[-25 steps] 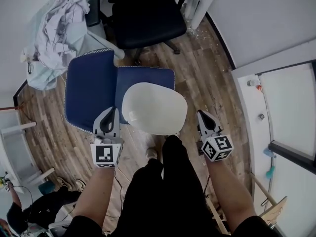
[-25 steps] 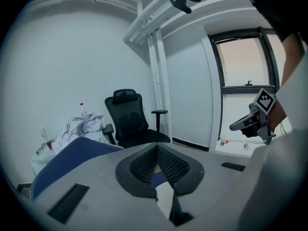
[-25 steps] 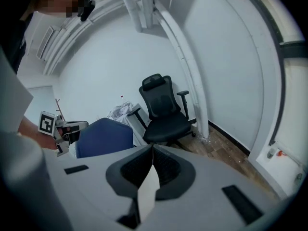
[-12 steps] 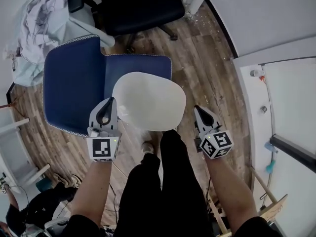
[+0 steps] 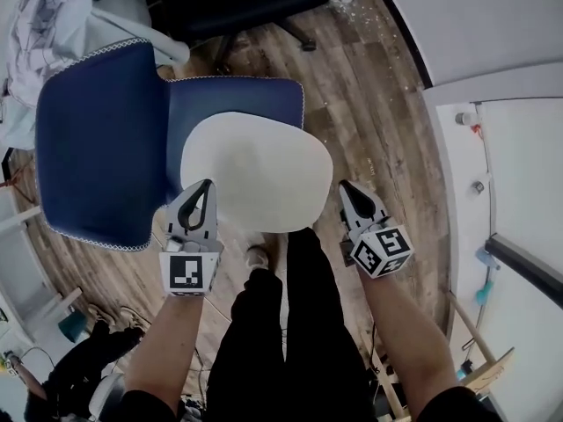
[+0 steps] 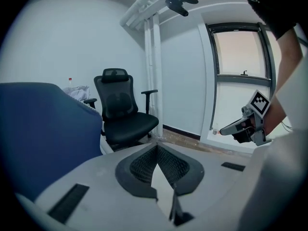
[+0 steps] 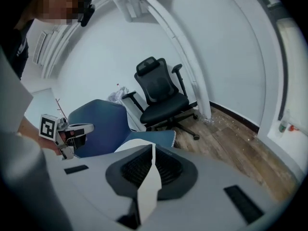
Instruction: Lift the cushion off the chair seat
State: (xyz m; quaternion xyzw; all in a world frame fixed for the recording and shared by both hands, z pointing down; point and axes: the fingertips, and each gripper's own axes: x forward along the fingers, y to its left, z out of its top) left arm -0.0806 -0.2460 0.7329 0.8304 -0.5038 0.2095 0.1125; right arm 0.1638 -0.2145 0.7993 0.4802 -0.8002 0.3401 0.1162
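The white cushion lies on the seat of the blue chair, with its near edge toward our legs. We hold the left gripper with its fingers closed tip to tip, and the tip meets the cushion's left edge. Our right gripper also has its fingers pressed together, just beside the cushion's right edge. A black office chair stands beyond on the wooden floor.

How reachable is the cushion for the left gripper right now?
Probably yes. The left gripper is right at the near edge of the cushion with nothing between them, though its jaws are shut and would need opening first.
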